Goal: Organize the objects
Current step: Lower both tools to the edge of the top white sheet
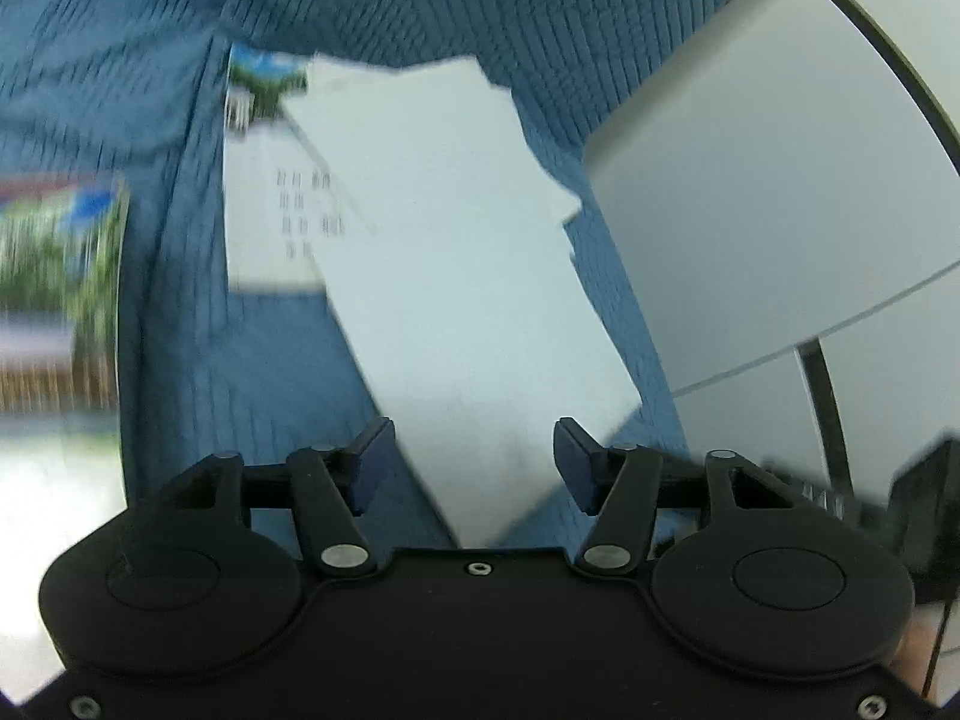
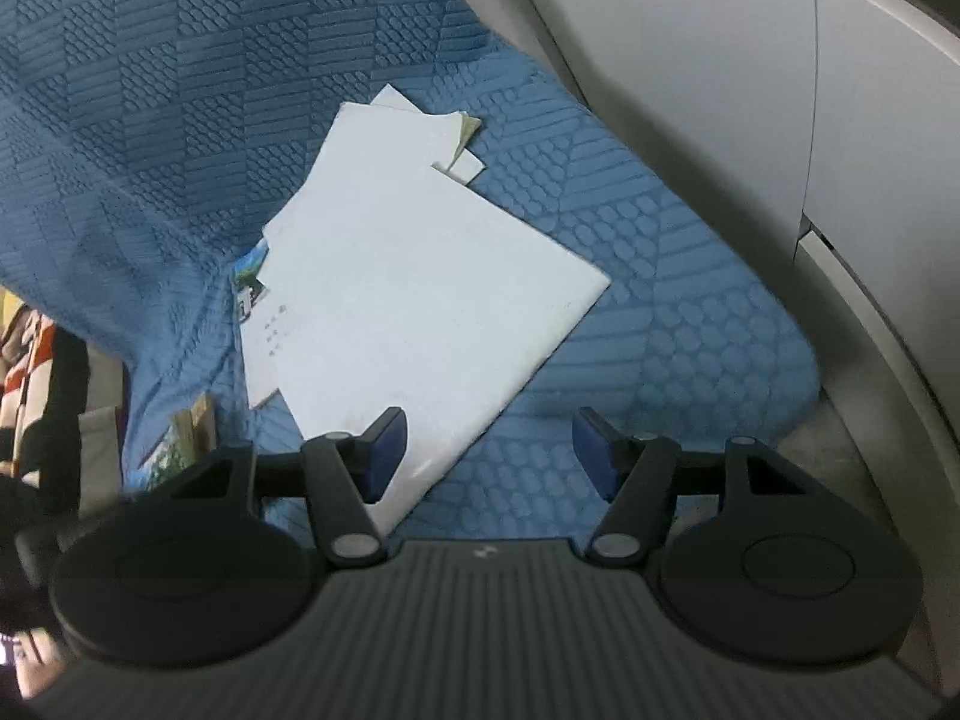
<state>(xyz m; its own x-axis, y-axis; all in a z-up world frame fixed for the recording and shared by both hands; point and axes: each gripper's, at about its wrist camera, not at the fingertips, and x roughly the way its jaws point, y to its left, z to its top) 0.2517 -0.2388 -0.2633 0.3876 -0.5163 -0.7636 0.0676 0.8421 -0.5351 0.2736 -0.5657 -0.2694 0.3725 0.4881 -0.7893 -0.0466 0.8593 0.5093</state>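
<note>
Both grippers, left (image 1: 474,462) and right (image 2: 489,453), hovered with fingers wide, holding nothing; the papers (image 2: 414,300) needed squaring before gripping.

Each unit is a matte black housing with two round raised caps flanking a central linkage. The left tongs (image 1: 474,462) carry dark blue pads on black link arms pinned by silver rivets; a small hex screw sits at the housing's centre, with cross-head screws near the lower corners. The right tongs (image 2: 489,456) share this build, above a grey ribbed panel bearing a small white mark.
</note>
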